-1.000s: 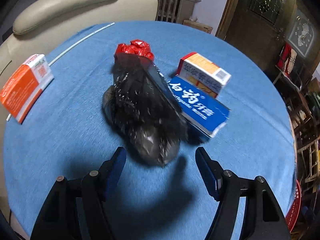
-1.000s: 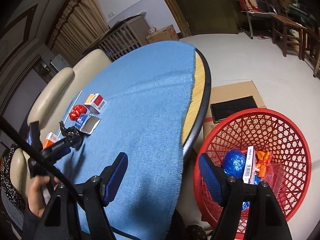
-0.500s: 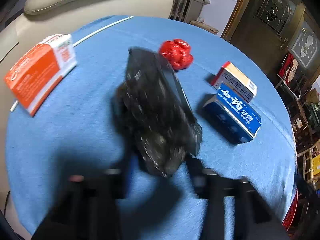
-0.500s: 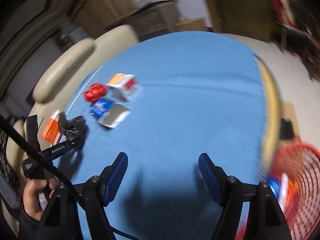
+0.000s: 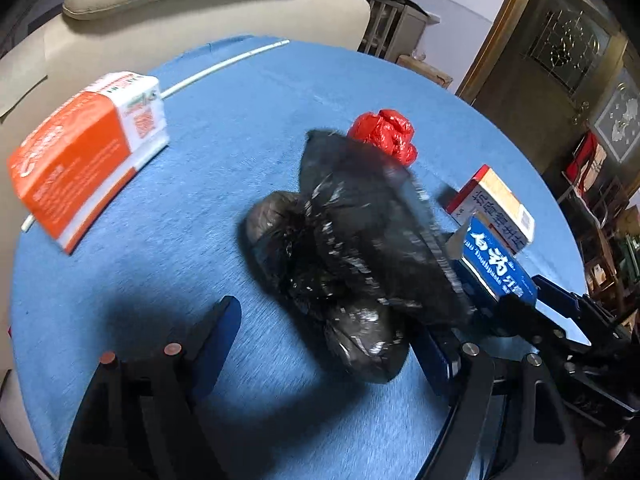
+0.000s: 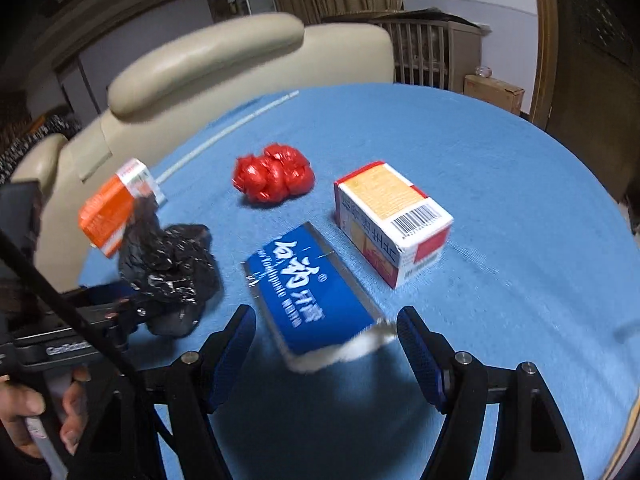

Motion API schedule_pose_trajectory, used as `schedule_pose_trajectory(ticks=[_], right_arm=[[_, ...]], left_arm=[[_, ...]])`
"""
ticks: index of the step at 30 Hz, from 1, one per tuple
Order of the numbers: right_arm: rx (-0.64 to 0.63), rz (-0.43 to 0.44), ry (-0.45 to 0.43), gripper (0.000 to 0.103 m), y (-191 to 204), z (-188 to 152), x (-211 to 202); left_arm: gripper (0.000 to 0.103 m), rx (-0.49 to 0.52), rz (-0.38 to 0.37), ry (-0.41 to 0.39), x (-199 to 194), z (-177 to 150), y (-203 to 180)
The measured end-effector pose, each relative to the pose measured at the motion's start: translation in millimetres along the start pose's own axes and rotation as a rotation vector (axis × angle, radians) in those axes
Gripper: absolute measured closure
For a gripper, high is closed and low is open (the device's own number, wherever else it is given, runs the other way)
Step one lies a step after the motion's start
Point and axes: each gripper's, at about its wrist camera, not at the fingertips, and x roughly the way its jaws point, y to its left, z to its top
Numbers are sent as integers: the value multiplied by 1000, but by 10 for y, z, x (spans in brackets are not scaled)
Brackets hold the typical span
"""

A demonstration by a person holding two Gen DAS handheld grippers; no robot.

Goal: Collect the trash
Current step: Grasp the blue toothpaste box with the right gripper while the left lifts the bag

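Two released hand-held grippers: left point(image 5: 328, 344) astride black bag point(image 5: 352, 248), right point(image 6: 326, 340) before blue box point(image 6: 312, 296).

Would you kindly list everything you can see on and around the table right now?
black plastic bag: one, black, crumpled, between the left claw's open jaws
toothpaste box: one, blue, before the right claw
carton: one, white and red, beyond the toothpaste box
red wad: one, red, mid-table
orange box: one, orange and white, near the sofa
tablecloth: one, blue
sofa: one, cream, behind
left claw: open
right claw: open
hand: one, holding the left claw
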Motion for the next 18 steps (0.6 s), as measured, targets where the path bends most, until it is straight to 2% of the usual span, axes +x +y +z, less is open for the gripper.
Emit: schedule_pose_trajectory(ticks=[4, 7, 11, 13, 18], right_arm=[[4, 21, -6, 24, -9, 61, 139], [32, 62, 9, 27, -16, 79, 163], [63, 99, 10, 31, -28, 65, 138], [72, 105, 16, 31, -17, 48, 119], [24, 87, 6, 26, 86, 50, 76]], left_arm=[[20, -16, 2, -11, 54, 42, 20], [35, -27, 3, -24, 47, 52, 77], [35, -65, -15, -20, 26, 43, 211], [31, -78, -26, -15, -13, 5, 279], [27, -64, -11, -14, -155, -67, 333]])
